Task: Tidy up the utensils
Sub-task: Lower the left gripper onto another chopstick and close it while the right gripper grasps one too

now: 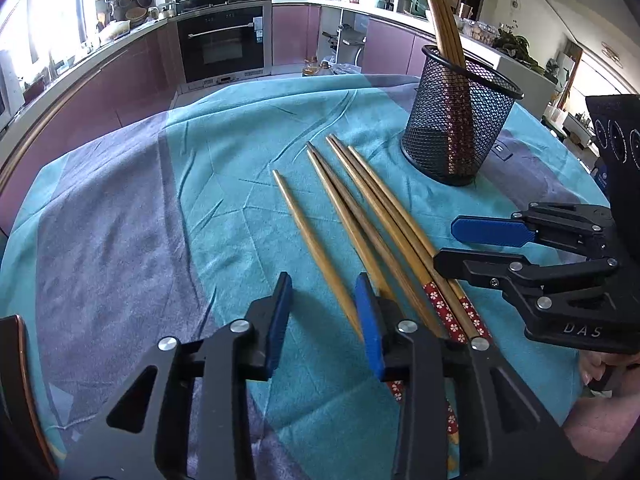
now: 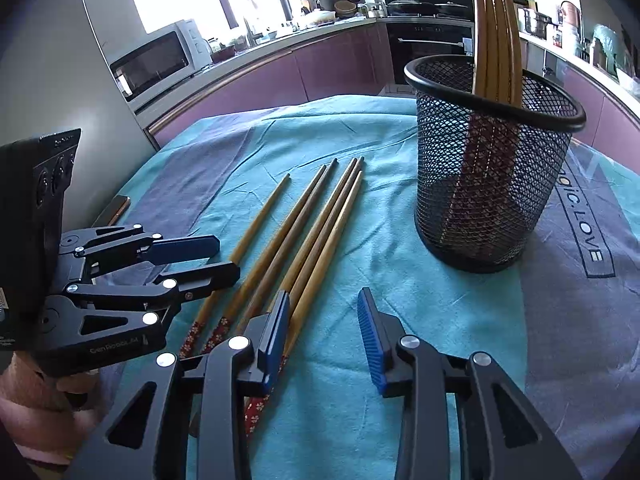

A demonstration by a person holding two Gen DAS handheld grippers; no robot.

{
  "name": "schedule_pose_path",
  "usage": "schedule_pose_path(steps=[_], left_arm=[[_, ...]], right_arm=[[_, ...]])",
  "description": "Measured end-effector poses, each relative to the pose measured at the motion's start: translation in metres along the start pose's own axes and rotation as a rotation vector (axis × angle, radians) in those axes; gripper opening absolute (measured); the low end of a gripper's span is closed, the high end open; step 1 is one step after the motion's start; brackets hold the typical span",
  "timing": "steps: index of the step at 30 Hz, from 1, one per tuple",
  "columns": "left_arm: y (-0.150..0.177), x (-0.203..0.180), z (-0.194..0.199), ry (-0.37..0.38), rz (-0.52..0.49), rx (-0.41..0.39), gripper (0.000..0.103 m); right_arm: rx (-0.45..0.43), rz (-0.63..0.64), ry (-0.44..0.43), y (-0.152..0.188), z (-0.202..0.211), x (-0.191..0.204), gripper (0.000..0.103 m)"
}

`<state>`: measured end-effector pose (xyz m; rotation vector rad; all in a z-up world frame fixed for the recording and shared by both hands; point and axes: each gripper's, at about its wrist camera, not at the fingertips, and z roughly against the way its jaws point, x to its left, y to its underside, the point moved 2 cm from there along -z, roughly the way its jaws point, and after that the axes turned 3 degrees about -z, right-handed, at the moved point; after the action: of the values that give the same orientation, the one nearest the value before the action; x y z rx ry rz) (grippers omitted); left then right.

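Note:
Several wooden chopsticks [image 1: 360,208] [image 2: 304,232] with red flowered ends lie side by side on the cloth. A black mesh cup [image 1: 452,128] [image 2: 492,184] stands upright beyond them and holds more chopsticks [image 1: 440,12] [image 2: 496,32]. My left gripper [image 1: 324,312] [image 2: 228,256] is open and straddles the lone leftmost chopstick [image 1: 308,232], which lies near the right pad with a gap to the left pad. My right gripper [image 2: 324,328] [image 1: 446,244] is open over the thick ends of the rightmost chopsticks. One of them lies just inside its left pad, and the right pad is well clear.
A teal and grey cloth [image 1: 200,184] [image 2: 400,280] covers the round table. A flat brown-edged object [image 2: 116,208] lies at the table's left rim. A hand [image 2: 40,400] holds each gripper's grip. Purple kitchen cabinets, an oven [image 1: 222,40] and a microwave [image 2: 156,60] stand beyond the table.

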<state>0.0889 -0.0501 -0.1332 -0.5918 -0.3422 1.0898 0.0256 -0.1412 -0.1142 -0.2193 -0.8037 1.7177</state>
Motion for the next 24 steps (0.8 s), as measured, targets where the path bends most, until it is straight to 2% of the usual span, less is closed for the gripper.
schedule_pose_path(steps=[5,15,17,19,24], left_arm=[[-0.001,0.002,0.0,0.005,0.005,0.006,0.019],[-0.003,0.006,-0.003,0.011,0.031,0.008,0.02],[-0.003,0.006,-0.004,0.003,0.037,0.005,0.016],[-0.004,0.006,-0.005,-0.006,0.046,0.0,0.014],[-0.004,0.007,-0.003,0.002,0.076,-0.011,0.008]], right_arm=[[0.009,0.012,0.039,-0.001,-0.001,-0.001,0.03],[-0.001,0.053,0.111,-0.01,-0.014,0.008,0.03],[-0.006,0.044,0.108,-0.011,-0.014,0.007,0.025],[-0.006,0.009,0.085,-0.012,-0.013,0.0,0.011],[-0.011,-0.05,0.043,-0.01,-0.007,-0.012,0.006]])
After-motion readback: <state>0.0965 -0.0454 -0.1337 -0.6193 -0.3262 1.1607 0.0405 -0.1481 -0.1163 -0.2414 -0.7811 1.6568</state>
